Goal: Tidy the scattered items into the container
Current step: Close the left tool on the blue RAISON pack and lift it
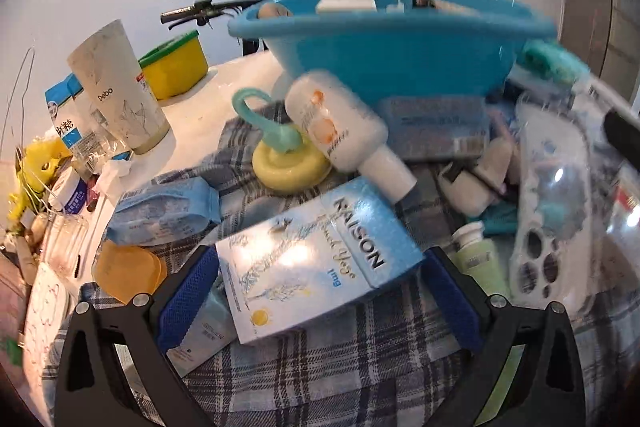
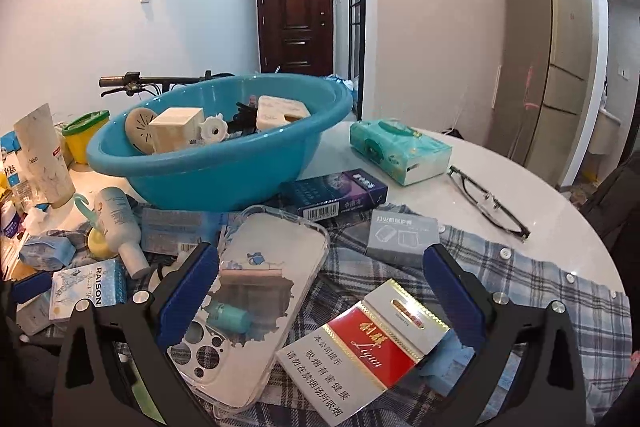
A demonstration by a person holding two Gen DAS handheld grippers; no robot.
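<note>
Left gripper (image 1: 320, 291) straddles the RAISON box (image 1: 316, 263), jaws spread (no contact evident), lined up to grab; right gripper (image 2: 320, 291) gapes over near clutter, basin (image 2: 216, 163) beyond.

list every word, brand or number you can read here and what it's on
"RAISON", "1mg": light blue box
"Debo": white cup
"Liqun": red and white cigarette pack
"中南海": dark blue box
Blurred: white bottle, tissue pack, grey box print; script under "RAISON".
</note>
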